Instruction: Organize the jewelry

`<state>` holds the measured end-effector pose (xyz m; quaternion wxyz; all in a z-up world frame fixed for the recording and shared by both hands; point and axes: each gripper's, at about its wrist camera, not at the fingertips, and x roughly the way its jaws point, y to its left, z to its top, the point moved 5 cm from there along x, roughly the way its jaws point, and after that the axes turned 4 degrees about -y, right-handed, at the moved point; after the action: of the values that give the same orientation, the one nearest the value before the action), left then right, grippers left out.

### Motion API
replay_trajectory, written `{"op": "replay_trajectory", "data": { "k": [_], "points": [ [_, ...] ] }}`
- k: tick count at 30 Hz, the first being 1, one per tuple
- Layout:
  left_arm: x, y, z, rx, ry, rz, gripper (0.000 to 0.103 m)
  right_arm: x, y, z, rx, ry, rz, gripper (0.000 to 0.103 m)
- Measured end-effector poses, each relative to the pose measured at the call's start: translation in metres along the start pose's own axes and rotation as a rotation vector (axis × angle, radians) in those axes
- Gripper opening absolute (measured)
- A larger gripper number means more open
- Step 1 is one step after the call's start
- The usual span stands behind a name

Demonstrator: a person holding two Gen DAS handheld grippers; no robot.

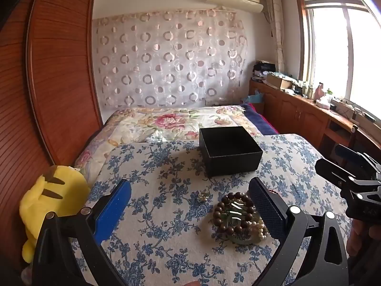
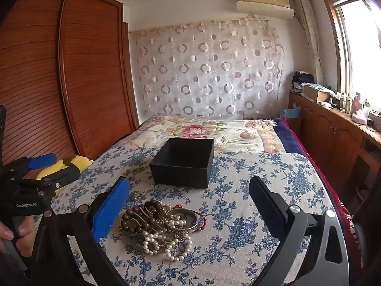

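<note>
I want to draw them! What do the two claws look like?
Both are black plastic. The left claw and right claw each have two flat fingers with bumpy blue pads and round silver bolts. The left one's handle says GenRobot.AI in white.

You are seeing: yellow plush toy [image 1: 47, 205] lying beside the floral cloth [image 1: 166, 238] | wardrobe [image 2: 71, 71] standing left | air conditioner [image 2: 264, 2] hanging above the curtain [image 2: 209, 71]

surface: blue-floral cloth [image 2: 250, 166] | on it: black box [image 2: 182, 163], jewelry pile [image 2: 159, 228] just in front
</note>
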<state>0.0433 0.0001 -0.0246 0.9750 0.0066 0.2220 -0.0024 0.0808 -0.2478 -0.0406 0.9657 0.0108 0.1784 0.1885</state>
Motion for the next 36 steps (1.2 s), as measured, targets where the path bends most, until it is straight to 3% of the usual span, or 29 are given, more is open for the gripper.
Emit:
{"op": "replay_trajectory", "data": {
  "k": [36],
  "points": [
    [-0.0028,0.0028,0.0045,0.002,-0.013,0.000,0.095,-0.0025,0.0007,0.0026,-0.001,-0.003,0.001,0.100]
  ]
}}
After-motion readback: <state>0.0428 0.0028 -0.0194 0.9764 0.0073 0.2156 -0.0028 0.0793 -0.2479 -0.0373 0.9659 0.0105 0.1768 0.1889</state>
